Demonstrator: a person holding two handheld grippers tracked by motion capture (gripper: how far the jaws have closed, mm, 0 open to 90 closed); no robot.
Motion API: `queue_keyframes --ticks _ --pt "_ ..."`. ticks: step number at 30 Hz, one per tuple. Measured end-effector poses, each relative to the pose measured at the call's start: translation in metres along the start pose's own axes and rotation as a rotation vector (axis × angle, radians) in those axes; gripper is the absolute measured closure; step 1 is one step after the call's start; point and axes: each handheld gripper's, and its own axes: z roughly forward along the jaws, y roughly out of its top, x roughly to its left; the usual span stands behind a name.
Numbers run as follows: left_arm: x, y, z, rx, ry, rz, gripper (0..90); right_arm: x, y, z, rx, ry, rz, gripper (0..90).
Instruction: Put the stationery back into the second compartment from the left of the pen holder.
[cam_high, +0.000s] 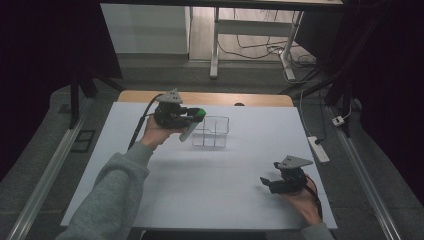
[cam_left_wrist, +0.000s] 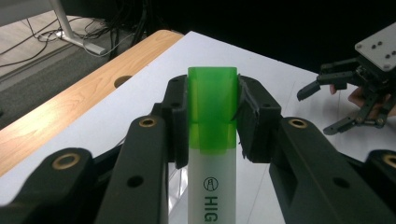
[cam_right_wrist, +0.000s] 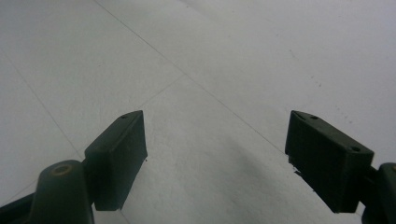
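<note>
A highlighter (cam_left_wrist: 212, 154) with a green cap and a whitish barrel sits clamped between the pads of my left gripper (cam_left_wrist: 212, 119). From above, that gripper (cam_high: 196, 116) hangs over the white table just left of a clear plastic organiser box (cam_high: 212, 131), and the highlighter (cam_high: 192, 126) slants down from it. Over the near right part of the table my right gripper (cam_high: 266, 180) is held low; its own view has the jaws (cam_right_wrist: 215, 151) wide apart with bare white surface between them. The left gripper view catches the right gripper (cam_left_wrist: 322, 105) at its right edge.
White sheet (cam_high: 210, 175) covers the table; a strip of wooden tabletop (cam_high: 220, 98) with a round hole runs along the far edge. A power strip (cam_high: 318, 149) lies on the floor at the right. Desk legs and cables stand beyond the table.
</note>
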Motion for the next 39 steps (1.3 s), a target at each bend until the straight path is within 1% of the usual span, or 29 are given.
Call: queue_keyframes --ticks 3,9,18,26,31,39 --pt "0.001 0.004 0.003 0.005 0.005 0.008 66.3 0.0 0.0 -0.001 0.002 -0.002 0.0 19.8" --pt "0.004 0.01 0.009 -0.004 0.014 -0.004 66.3 0.0 -0.001 -0.002 0.0 -0.005 0.003 19.8" --pt "0.006 0.014 0.023 -0.005 0.021 -0.008 66.3 -0.001 -0.001 -0.002 0.0 -0.007 0.004 19.8" --pt "0.011 0.026 0.033 -0.007 0.04 -0.007 66.2 -0.001 -0.002 -0.002 0.0 -0.004 0.003 19.8" --pt "0.015 0.03 0.042 -0.009 0.052 -0.007 66.2 -0.002 -0.002 -0.003 0.001 -0.008 0.004 19.8" --pt "0.018 0.033 0.058 -0.01 0.056 -0.004 66.2 -0.002 -0.003 -0.003 0.003 -0.007 0.006 19.8"
